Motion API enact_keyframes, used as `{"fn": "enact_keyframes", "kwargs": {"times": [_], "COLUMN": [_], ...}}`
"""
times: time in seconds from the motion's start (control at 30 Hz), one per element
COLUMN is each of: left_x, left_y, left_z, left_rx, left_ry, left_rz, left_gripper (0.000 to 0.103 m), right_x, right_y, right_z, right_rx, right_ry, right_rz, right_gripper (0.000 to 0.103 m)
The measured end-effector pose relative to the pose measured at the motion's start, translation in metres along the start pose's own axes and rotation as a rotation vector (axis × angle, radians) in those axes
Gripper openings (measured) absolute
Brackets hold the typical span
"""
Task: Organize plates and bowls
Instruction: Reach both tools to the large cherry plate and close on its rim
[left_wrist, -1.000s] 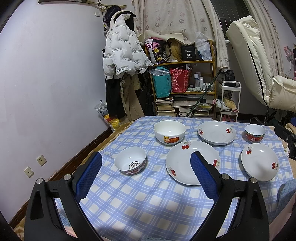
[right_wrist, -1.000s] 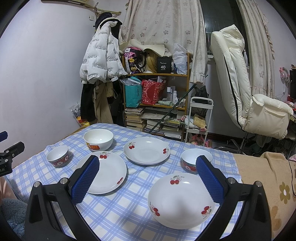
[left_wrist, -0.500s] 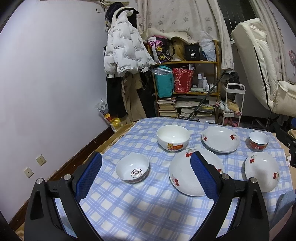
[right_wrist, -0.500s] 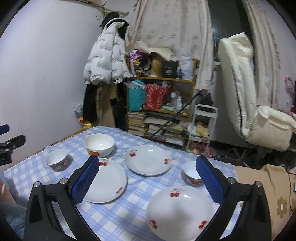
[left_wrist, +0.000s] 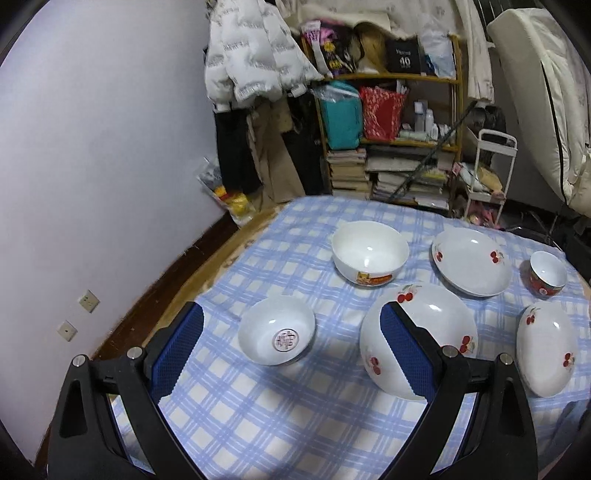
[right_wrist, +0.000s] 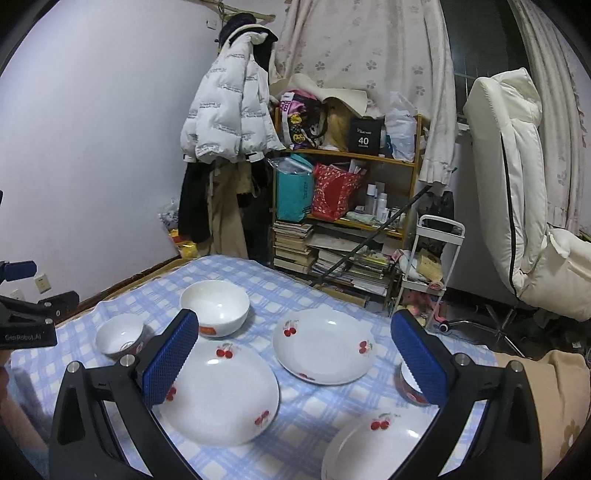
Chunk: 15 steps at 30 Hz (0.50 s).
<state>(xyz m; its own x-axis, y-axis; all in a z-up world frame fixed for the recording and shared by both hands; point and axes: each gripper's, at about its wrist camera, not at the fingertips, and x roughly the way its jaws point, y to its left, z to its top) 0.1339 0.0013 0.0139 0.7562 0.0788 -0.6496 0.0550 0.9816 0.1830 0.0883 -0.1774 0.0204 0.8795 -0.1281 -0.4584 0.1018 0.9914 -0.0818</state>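
Observation:
On the blue checked tablecloth (left_wrist: 258, 417) lie three white cherry-print plates: a near middle one (left_wrist: 436, 332) (right_wrist: 221, 395), a far one (left_wrist: 471, 266) (right_wrist: 323, 350) and a right one (left_wrist: 546, 354) (right_wrist: 380, 450). A large white bowl (left_wrist: 369, 254) (right_wrist: 216, 306) stands at the back. A small white bowl (left_wrist: 277, 334) (right_wrist: 118, 336) sits at the left, a small red bowl (left_wrist: 546, 273) (right_wrist: 410, 387) at the right. My left gripper (left_wrist: 291, 350) is open above the small white bowl. My right gripper (right_wrist: 295, 363) is open above the plates. Both are empty.
A cluttered wooden shelf (right_wrist: 347, 206) with books and bags stands behind the table, with a white cart (right_wrist: 436, 266) beside it. A white jacket (right_wrist: 229, 114) hangs on the wall. A cream recliner (right_wrist: 517, 206) stands at the right. The left gripper's body (right_wrist: 26, 321) shows at the right wrist view's left edge.
Both grippers have tilted downward and moved closer to the table. The dishes look larger and sit where they were. Both grippers stay open.

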Motion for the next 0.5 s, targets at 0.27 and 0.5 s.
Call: {"fn": "enact_keyframes", "kwargs": {"times": [0.27, 0.5], "left_x": [0.045, 0.066], "left_y": [-0.007, -0.024], "left_z": [0.024, 0.029], "left_rx": [-0.007, 0.055], "left_ry": [0.119, 0.103], "left_rz": [-0.116, -0.083], "left_gripper": [0.095, 0.095], "right_x": [0.046, 0.072], "right_y": [0.002, -0.001], "right_z": [0.000, -0.008], "right_rx": [0.015, 0.020], "right_ry": [0.099, 0.152], "right_rz": [-0.031, -0.009], "right_gripper": [0.103, 0.103]}}
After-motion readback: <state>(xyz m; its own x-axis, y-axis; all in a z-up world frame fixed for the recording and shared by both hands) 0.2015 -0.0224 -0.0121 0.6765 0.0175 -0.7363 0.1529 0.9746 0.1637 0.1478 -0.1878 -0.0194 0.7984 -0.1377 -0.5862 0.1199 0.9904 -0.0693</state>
